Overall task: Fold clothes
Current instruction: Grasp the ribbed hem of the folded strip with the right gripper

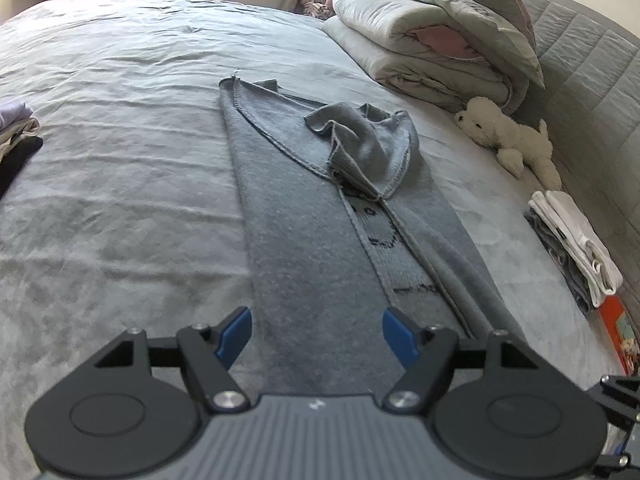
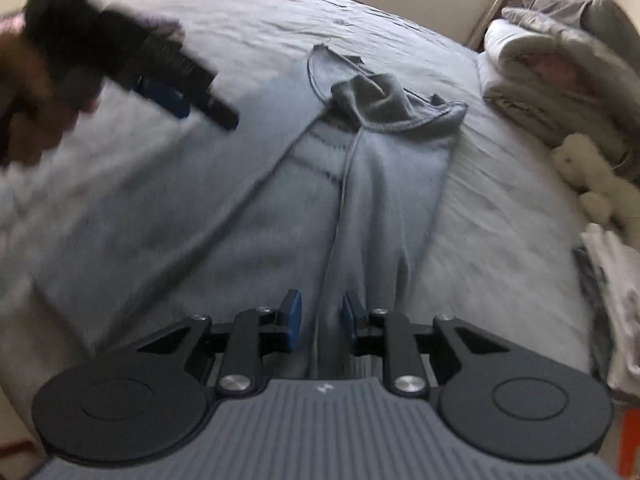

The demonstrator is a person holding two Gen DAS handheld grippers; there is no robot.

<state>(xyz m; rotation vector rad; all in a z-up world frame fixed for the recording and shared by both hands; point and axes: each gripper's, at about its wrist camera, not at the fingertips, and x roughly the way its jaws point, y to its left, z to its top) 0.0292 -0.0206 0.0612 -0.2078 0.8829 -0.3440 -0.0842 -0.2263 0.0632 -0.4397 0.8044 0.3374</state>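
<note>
Left gripper (image 1: 317, 334) with blue pads spread wide and empty, poised above the near end of a long grey knitted garment (image 1: 304, 216) folded into a narrow strip along the middle of a pale grey bed (image 1: 120, 168). Right gripper (image 2: 321, 320) narrowed to a small gap over the same garment's near edge, nothing visibly pinched between its blue pads. White plush toy (image 1: 508, 136) and stacked folded bedding (image 1: 432, 36) off to the right.
</note>
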